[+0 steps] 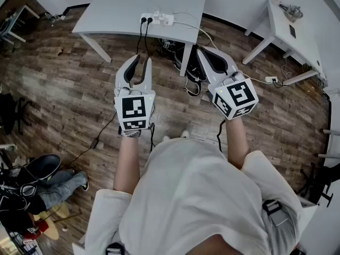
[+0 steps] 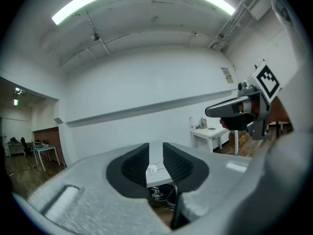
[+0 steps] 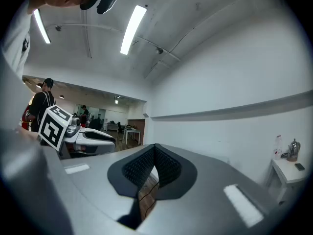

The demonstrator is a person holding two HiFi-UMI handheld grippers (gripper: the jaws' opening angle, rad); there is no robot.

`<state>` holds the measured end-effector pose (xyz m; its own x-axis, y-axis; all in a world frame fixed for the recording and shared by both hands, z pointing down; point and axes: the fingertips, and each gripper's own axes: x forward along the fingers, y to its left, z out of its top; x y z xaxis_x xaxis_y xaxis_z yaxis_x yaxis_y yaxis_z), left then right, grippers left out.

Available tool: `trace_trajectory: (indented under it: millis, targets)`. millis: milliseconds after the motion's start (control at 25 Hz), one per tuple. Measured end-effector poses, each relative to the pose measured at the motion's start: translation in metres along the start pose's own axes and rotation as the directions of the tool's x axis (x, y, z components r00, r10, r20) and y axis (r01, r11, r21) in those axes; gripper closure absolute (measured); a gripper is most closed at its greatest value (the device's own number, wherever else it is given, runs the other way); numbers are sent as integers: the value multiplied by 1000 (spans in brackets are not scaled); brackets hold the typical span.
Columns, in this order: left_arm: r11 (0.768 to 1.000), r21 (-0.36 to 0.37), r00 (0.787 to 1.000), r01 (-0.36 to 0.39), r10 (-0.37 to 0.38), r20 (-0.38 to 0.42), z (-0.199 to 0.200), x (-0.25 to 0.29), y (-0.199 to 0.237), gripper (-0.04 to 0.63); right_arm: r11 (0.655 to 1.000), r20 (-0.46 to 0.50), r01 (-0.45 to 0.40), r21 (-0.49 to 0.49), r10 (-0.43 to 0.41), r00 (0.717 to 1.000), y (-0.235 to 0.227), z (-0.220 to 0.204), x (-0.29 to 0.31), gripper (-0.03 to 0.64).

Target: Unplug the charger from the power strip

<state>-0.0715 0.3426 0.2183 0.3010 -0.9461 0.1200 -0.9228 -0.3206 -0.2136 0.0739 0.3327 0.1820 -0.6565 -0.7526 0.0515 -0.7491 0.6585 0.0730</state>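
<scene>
A white power strip (image 1: 155, 19) lies at the near edge of a white table (image 1: 117, 15), with two black plugs (image 1: 146, 20) and a white charger (image 1: 168, 20) in it. Black cords hang down from it to the floor. My left gripper (image 1: 142, 60) hovers above the wooden floor, short of the table, open and with nothing between its jaws. In the left gripper view the power strip (image 2: 153, 169) shows far off through the gap of the left gripper (image 2: 155, 150). My right gripper (image 1: 205, 52) is beside it, level, its fingertips together; the right gripper (image 3: 155, 147) holds nothing.
Dark bags and cables (image 1: 183, 62) sit under the table. A second white table (image 1: 276, 31) stands at the right with a metal pot (image 1: 292, 11) on it. A small socket block (image 1: 271, 79) lies on the floor near it. Shoes and clutter (image 1: 40, 174) are at the lower left.
</scene>
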Motion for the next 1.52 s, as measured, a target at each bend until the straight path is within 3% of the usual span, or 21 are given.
trace_trajectory:
  millis: [520, 760, 1120, 1520]
  targets:
    - [1000, -1, 1000, 4, -4, -5, 0, 10, -13, 502, 1000, 46, 15, 27, -16, 999, -17, 0, -6, 615]
    - [997, -79, 1000, 25, -26, -12, -3, 18, -20, 528, 1000, 36, -2, 29, 1, 999, -23, -4, -8, 615]
    - [999, -17, 998, 32, -32, -55, -5, 29, -51, 586, 998, 24, 3, 66, -5, 1000, -49, -19, -27, 615]
    - [1000, -16, 997, 11, -12, -78, -5, 34, -83, 586, 995, 23, -15, 97, 13, 1000, -69, -37, -41, 615]
